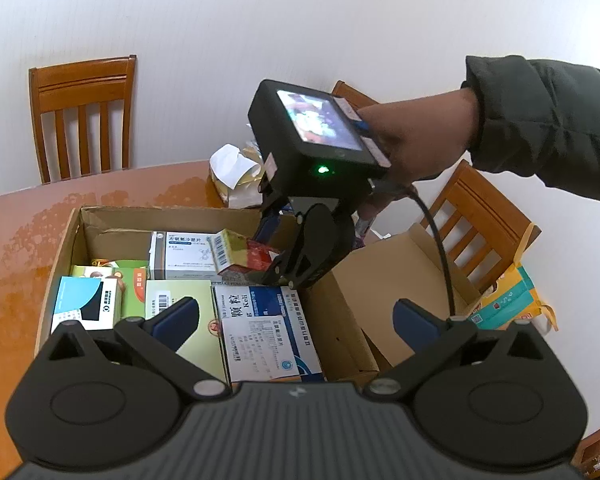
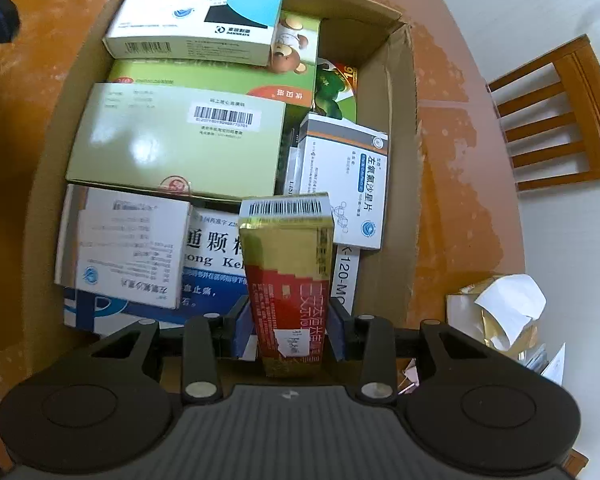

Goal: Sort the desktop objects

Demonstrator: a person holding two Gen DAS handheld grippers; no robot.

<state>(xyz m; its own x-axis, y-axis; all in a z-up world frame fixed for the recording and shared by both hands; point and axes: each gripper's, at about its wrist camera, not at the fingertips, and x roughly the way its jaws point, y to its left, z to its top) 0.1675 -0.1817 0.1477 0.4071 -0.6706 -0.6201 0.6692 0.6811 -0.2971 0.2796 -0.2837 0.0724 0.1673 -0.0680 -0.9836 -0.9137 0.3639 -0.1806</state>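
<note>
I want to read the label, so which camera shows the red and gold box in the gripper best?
The right wrist view: the red and gold box fills the centre, clamped in the right gripper, its barcode and print facing the lens. The left wrist view shows it small and partly hidden behind that gripper.

- Table [image 2: 452,128] — round-edged, orange-brown wood, its glossy finish blotchy and worn.
- Cardboard box [image 2: 400,168] — open-topped, resting directly on the table.
- Crumpled white-and-gold packaging [image 2: 500,312] — lying on the table just beside the box's end wall.

Medicine boxes [image 2: 172,140] lie inside carton [image 2: 396,184] on table [image 2: 460,168].
</note>
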